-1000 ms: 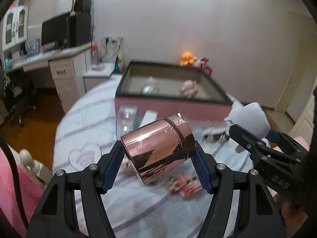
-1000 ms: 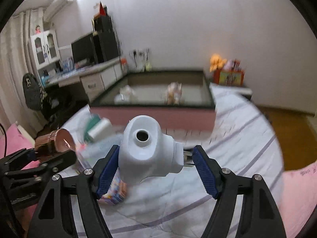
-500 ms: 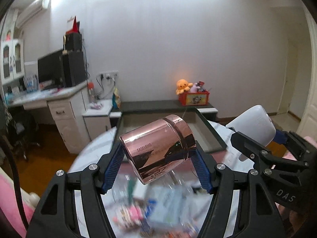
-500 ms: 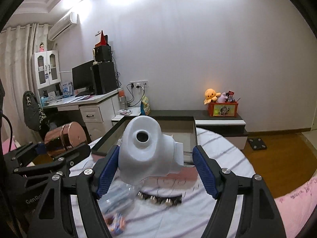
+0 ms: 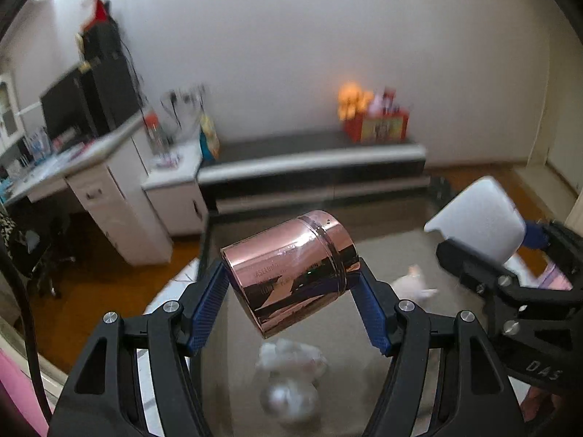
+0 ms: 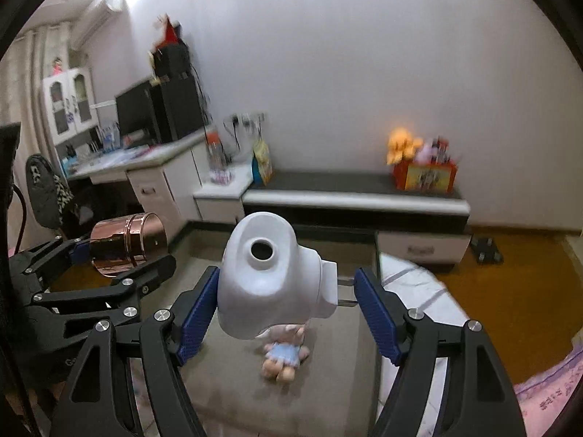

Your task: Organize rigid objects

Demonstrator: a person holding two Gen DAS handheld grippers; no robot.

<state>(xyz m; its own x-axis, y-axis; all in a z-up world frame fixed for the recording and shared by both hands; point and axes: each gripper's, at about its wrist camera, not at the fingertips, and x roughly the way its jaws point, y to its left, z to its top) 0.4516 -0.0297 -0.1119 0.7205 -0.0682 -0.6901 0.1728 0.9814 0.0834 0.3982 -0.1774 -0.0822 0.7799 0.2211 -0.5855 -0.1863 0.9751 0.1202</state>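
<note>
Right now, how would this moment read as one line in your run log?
left gripper: holding copper tin | right gripper: holding white plastic piece | both above box with soft toys

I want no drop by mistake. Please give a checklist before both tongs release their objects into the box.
1. Left tongs clamp the copper tin: ok.
2. Right tongs clamp the white plastic device: ok.
3. Both objects over the box floor: ok.
4. Landing spot under tin: not ok, white soft toy lies there.
5. Landing spot under device: not ok, doll lies there.
6. Height above floor: cannot tell.
</note>
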